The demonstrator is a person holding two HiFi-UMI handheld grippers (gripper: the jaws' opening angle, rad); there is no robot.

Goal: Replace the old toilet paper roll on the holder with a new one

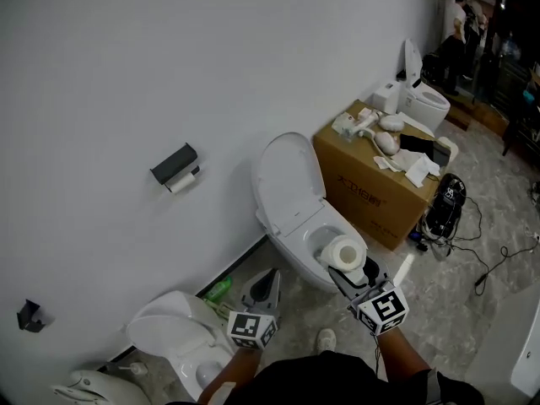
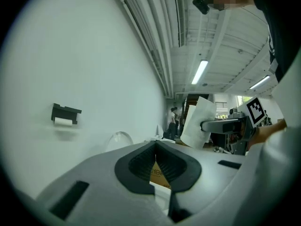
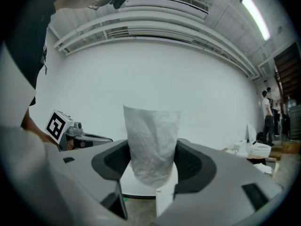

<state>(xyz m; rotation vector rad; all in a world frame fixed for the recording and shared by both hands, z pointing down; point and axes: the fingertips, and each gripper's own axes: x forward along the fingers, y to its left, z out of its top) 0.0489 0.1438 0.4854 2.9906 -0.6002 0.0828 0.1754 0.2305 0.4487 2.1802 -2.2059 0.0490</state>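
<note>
Head view. My right tool [image 1: 348, 267] is clamped on the new roll [image 1: 345, 253], a full white roll seen end-on, with its core hole facing the camera. The roll hangs over the open bowl of a white toilet [image 1: 295, 205] whose lid is raised against the wall [image 1: 169, 74]. My left tool [image 1: 272, 278] is just beside it, to the left in this view. It is empty, its jaws are together, and it points toward the foot of the wall. The holder [image 1: 175, 165], a dark bracket, is fixed to the wall well apart from both tools, up and to the left. The old roll [image 1: 182, 181], a small white cylinder, sits just under its cover. A cardboard box [image 1: 371, 184] stands on the floor [image 1: 472, 310] beside the toilet, with white items piled on top.

Left gripper view. The dark pads meet along their length with nothing between them. The holder and old roll show at the left on the wall, and the right tool with its roll shows at the right.

Right gripper view. The jaws stand wide, and the new roll stands upright between them with a pad pressed against each side. Bare wall lies behind it, and the left tool shows at the left.
</note>
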